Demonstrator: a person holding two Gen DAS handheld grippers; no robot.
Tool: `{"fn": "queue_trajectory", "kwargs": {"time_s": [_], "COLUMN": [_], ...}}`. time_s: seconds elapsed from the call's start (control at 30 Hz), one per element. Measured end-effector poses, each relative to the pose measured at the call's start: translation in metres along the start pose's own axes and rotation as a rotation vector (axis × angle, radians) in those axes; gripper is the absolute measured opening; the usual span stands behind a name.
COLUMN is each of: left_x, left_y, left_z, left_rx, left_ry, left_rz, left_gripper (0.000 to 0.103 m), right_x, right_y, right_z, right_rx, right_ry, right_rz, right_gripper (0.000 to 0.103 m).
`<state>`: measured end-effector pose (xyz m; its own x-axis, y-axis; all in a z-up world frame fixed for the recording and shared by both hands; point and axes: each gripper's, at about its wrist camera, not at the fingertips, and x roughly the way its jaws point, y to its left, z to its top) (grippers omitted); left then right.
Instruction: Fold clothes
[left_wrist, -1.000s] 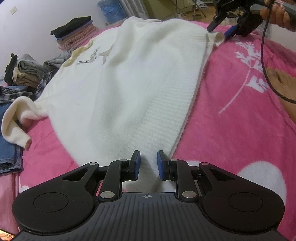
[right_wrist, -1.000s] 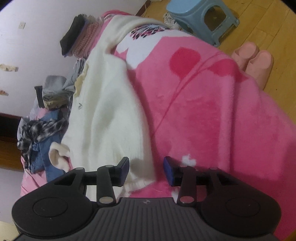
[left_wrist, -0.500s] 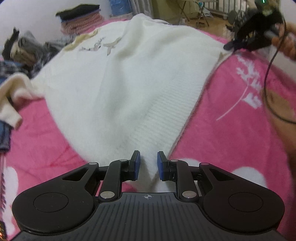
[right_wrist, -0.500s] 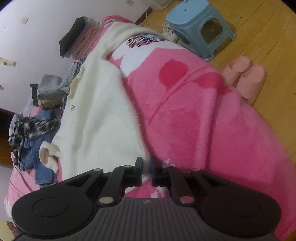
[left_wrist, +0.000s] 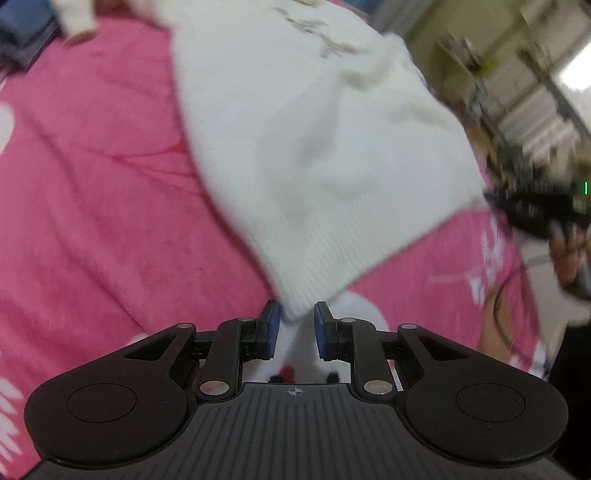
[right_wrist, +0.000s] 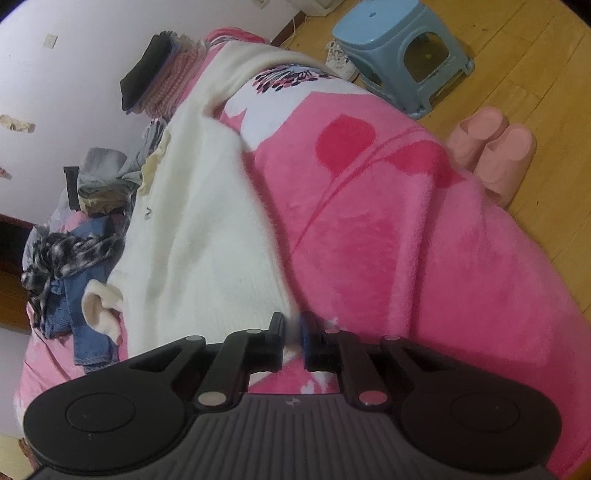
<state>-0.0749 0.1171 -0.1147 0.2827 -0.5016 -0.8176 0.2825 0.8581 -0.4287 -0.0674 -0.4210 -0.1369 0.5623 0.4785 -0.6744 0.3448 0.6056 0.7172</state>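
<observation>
A cream-white knitted sweater (left_wrist: 303, 155) lies spread across a bed covered by a fluffy pink blanket with white and red flower patterns (right_wrist: 388, 229). The left tool (left_wrist: 295, 326) has one ribbed hem corner of the sweater between its blue pads, which stand narrowly apart; whether they actually press the knit cannot be told from the blurred wrist view. The right tool (right_wrist: 293, 338) is closed on the opposite hem corner, its jaws nearly together with white fabric pinched between them. In the left wrist view that right tool appears at the far right edge, blurred, at the sweater's other corner. A heap of unfolded clothes (right_wrist: 74, 236) sits beside the sweater's sleeve, with a folded stack (right_wrist: 155, 74) near the wall. On the wooden floor stand a light-blue plastic stool (right_wrist: 402, 51) and a pair of pink slippers (right_wrist: 495, 151).
</observation>
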Motion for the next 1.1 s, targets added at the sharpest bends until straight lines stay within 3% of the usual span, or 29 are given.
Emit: {"fn": "queue_trajectory", "kwargs": {"time_s": [0.17,0.27,0.4,0.43,0.47,0.57,0.77,1.1], "left_x": [0.005,0.011,0.016,0.016,0.015,0.011,-0.009,-0.021], "left_y": [0.025,0.028,0.018,0.014,0.009,-0.003,0.008,0.001], "left_z": [0.005,0.008,0.012,0.013,0.014,0.015,0.019,0.021], "left_rx": [-0.195,-0.248,-0.218,-0.198,-0.160,-0.078,-0.091,0.002], "left_ry": [-0.001,-0.013,-0.025,-0.028,-0.032,-0.040,-0.035,-0.024], "left_rz": [-0.106,-0.132,-0.104,-0.090,-0.067,-0.021,-0.044,-0.067], "left_gripper": [0.026,0.026,0.026,0.023,0.013,0.006,0.004,0.004], "right_x": [-0.002,-0.001,0.006,0.007,0.006,0.001,-0.022,-0.038], "right_y": [-0.004,-0.004,0.002,0.005,0.009,0.019,0.022,0.021], "right_z": [0.001,0.001,0.001,0.001,0.000,-0.004,-0.006,-0.015], "right_rx": [0.019,0.016,-0.021,-0.039,-0.063,-0.131,-0.158,-0.167], "right_ry": [0.002,0.006,0.022,0.023,0.019,-0.005,-0.032,-0.015], "right_rz": [0.025,0.030,0.012,0.006,-0.004,-0.038,-0.027,-0.042], "right_gripper": [0.014,0.015,0.016,0.016,0.014,0.009,0.007,0.006]}}
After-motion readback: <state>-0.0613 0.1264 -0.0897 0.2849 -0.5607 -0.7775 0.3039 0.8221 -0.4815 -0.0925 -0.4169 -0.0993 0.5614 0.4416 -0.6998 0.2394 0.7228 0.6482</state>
